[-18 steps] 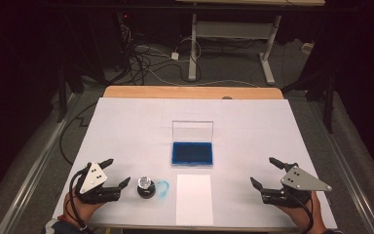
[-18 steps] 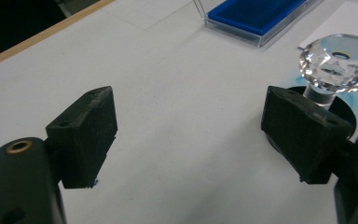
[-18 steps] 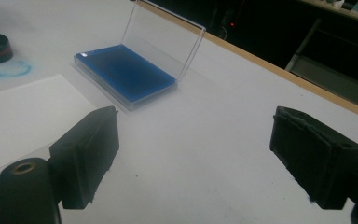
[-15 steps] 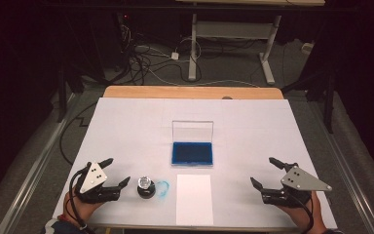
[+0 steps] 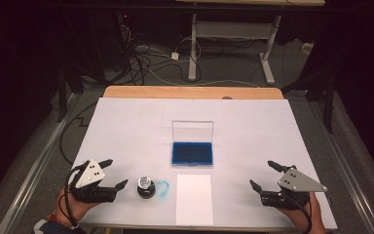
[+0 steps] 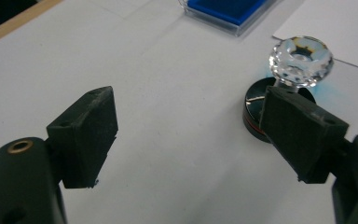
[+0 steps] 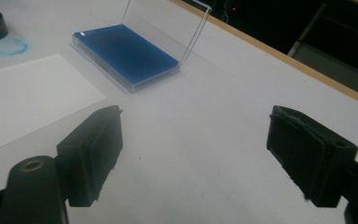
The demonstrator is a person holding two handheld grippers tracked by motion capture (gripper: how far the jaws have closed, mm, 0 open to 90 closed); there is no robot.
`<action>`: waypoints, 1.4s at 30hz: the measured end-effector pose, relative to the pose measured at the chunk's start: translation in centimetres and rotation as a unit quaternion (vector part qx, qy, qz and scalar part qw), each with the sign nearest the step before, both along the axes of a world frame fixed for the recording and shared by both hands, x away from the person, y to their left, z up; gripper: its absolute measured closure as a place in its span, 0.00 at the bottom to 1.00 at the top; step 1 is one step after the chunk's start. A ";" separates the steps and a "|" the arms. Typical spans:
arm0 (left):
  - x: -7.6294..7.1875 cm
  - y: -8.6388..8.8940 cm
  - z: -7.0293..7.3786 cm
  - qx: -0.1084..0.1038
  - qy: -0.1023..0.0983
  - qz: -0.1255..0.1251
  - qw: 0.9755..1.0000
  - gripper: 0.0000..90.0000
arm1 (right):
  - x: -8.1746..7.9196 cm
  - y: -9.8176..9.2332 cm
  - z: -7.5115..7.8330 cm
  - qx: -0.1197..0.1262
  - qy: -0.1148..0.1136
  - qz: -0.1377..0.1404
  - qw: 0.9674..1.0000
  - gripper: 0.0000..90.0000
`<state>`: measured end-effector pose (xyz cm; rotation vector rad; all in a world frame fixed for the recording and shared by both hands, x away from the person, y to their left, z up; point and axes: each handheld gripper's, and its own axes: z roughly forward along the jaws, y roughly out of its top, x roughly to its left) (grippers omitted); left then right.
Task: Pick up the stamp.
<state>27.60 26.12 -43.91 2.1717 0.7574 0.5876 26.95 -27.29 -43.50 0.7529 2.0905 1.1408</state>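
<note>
Left tongs (image 5: pixel 113 173) low over the desk (image 5: pixel 126 126) at the near-left corner, jaws wide apart, nothing between them. Stamp (image 5: pixel 146 186) sits just right of them: round black base with a red band, clear faceted knob on top, upright. In the left gripper view the stamp (image 6: pixel 294 70) stands just past the right jaw tip, outside the gap; can't tell whether that jaw touches the base. Faint blue ring smudge (image 5: pixel 162 188) on the desk right beside the stamp.

Right tongs (image 5: pixel 262 176) at the near-right corner, jaws also spread wide, empty, bare desk between them in the right gripper view.

Ink pad case (image 5: pixel 192 152) mid-desk, blue pad up, clear lid standing open at its far edge. White paper sheet (image 5: pixel 194 199) lies flat in front of the case, near edge of the desk, between stamp and right tongs, well apart from the right tongs. Right gripper view shows case (image 7: pixel 126 53) and sheet (image 7: pixel 28 100) ahead-left of the jaws.
</note>
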 end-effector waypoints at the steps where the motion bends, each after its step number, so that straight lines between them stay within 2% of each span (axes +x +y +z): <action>1: -0.1 -0.1 0.3 0.008 0.003 -0.006 1.000 0.20 | 0.0 0.0 0.0 0.000 0.000 0.000 1.000 0.20; 3: -0.2 -0.6 0.7 0.013 0.009 -0.024 1.000 0.20 | -0.2 0.2 0.0 -0.002 0.000 0.005 1.000 0.20; 4: -0.2 -0.6 0.7 0.013 0.009 -0.024 1.000 0.20 | -0.2 0.2 0.0 -0.004 -0.001 0.005 1.000 0.20; 8: -0.3 -1.0 0.8 0.011 -0.023 -0.025 0.999 0.20 | -0.1 0.2 0.0 -0.004 -0.004 0.004 1.000 0.20; 16: -0.7 -1.6 0.3 0.004 -0.040 -0.032 0.999 0.20 | -0.1 0.8 0.0 -0.010 -0.002 0.016 1.000 0.20; 25: -1.0 -2.4 0.5 0.010 -0.022 -0.036 0.999 0.20 | 0.4 1.0 -0.4 -0.023 0.007 0.016 1.000 0.21; 27: -0.8 -2.7 0.7 0.019 -0.016 -0.034 0.999 0.20 | 0.3 1.1 -0.3 -0.024 0.005 0.019 1.000 0.21; 34: -0.5 -3.0 0.7 0.030 -0.009 -0.044 0.999 0.20 | 0.8 1.5 -0.4 -0.025 0.007 0.028 0.999 0.21; 38: -0.1 -3.2 0.6 0.028 0.008 -0.047 0.998 0.20 | 1.0 1.6 -0.4 -0.028 0.009 0.027 0.999 0.21; 42: 0.1 -3.8 0.9 0.044 0.028 -0.053 0.997 0.20 | 1.2 1.8 -0.5 -0.031 0.013 0.029 0.999 0.21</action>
